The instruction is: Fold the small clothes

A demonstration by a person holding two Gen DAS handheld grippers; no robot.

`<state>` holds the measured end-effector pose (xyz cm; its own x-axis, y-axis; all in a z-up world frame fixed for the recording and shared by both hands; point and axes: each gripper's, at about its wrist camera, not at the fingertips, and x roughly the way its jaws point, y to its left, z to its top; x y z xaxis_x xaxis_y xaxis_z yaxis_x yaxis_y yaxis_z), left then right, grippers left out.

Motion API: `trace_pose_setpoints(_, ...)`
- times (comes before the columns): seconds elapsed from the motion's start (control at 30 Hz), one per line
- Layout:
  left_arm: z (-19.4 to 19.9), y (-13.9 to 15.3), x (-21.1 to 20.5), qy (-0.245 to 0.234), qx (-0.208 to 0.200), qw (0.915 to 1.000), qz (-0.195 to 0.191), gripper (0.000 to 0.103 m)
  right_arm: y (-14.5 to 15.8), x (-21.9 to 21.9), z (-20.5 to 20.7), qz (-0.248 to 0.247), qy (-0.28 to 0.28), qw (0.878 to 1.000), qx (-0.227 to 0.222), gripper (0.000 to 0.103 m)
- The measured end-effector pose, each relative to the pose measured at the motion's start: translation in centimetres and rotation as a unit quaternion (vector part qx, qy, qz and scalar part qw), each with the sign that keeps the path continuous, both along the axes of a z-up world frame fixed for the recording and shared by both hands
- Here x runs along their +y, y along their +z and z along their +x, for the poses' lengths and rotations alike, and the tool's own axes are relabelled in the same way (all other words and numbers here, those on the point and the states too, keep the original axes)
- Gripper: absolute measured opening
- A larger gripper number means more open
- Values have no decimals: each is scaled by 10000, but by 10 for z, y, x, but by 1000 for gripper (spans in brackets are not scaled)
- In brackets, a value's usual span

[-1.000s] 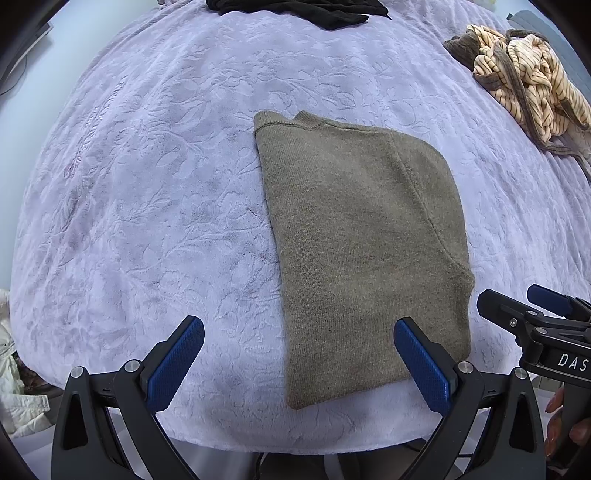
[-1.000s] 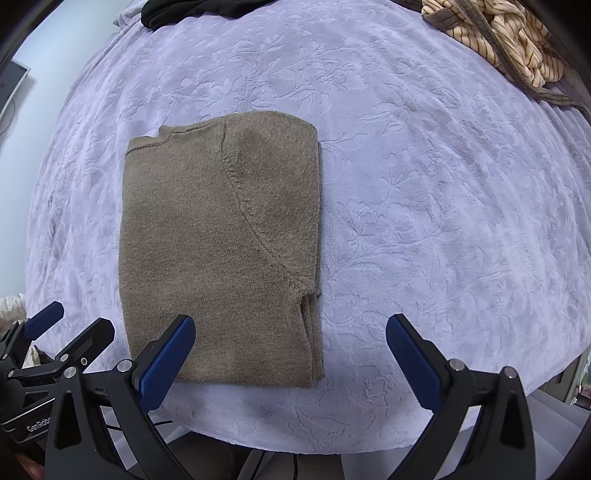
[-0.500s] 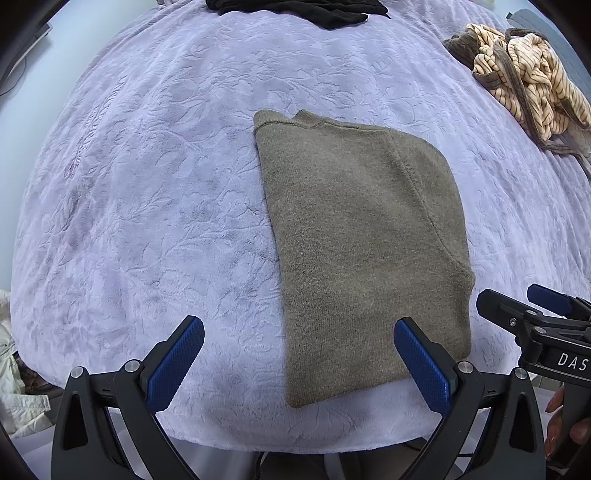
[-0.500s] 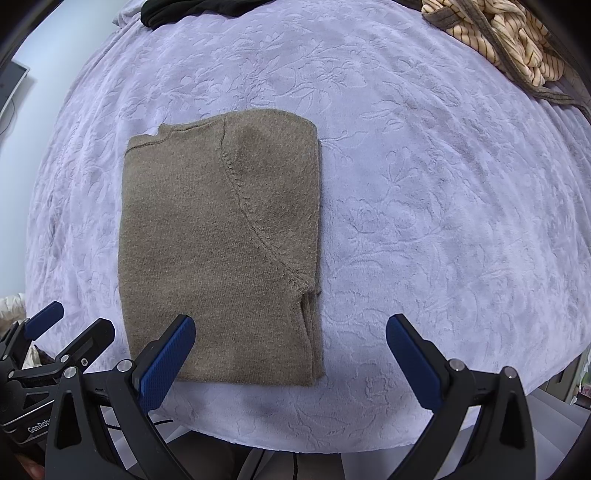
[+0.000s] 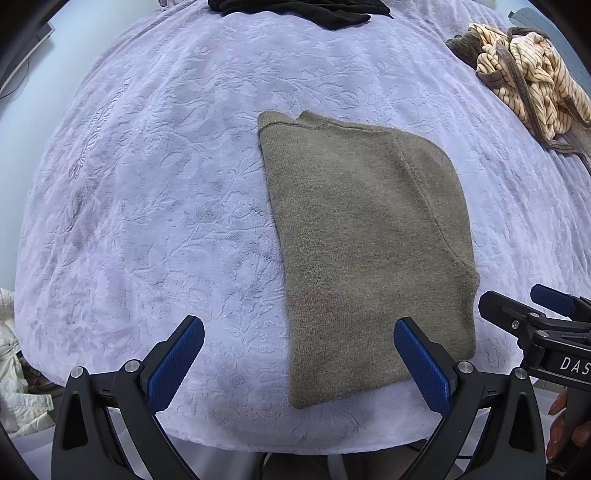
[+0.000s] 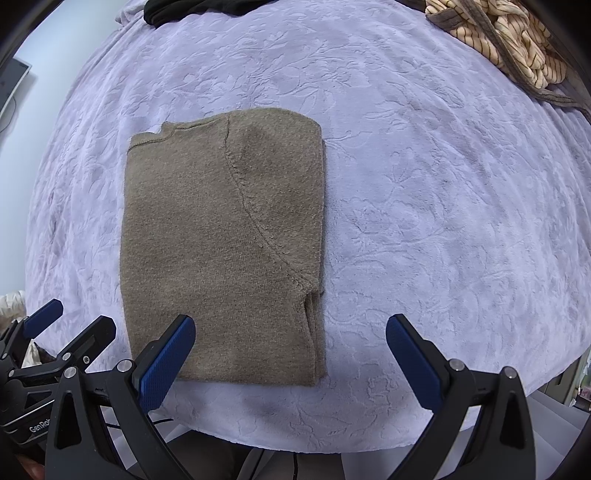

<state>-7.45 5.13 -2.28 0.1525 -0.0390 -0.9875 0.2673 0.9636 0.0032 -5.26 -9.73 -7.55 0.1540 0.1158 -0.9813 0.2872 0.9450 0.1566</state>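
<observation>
- progress looking well along for the olive knit sweater (image 5: 365, 236): it is lying flat as a tidy rectangle near the front edge of the bed, sleeve tucked in, collar at the far end; judging by its length, 1 more fold across may be left.
- left gripper (image 5: 299, 363) is hovering over the sweater's near-left corner, jaws spread wide, holding nothing.
- right gripper (image 6: 290, 360) is hanging over the near-right corner, jaws likewise apart and empty.
- striped cream garment (image 5: 532, 74) is sitting crumpled at the far right, and a black garment (image 5: 295, 9) is lying at the far edge, both seemingly waiting.
- lilac bedspread (image 6: 424, 166) is showing a plush, embossed floral texture; the knit is looking fuzzy, soft and thick.
</observation>
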Motion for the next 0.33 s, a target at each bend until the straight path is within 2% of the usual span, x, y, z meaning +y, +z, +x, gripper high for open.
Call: trace_pose_setpoints(0.33, 1, 3, -2, -138, -159, 9998, -66, 103, 1, -3, 7, -19, 90, 10000, 28, 103)
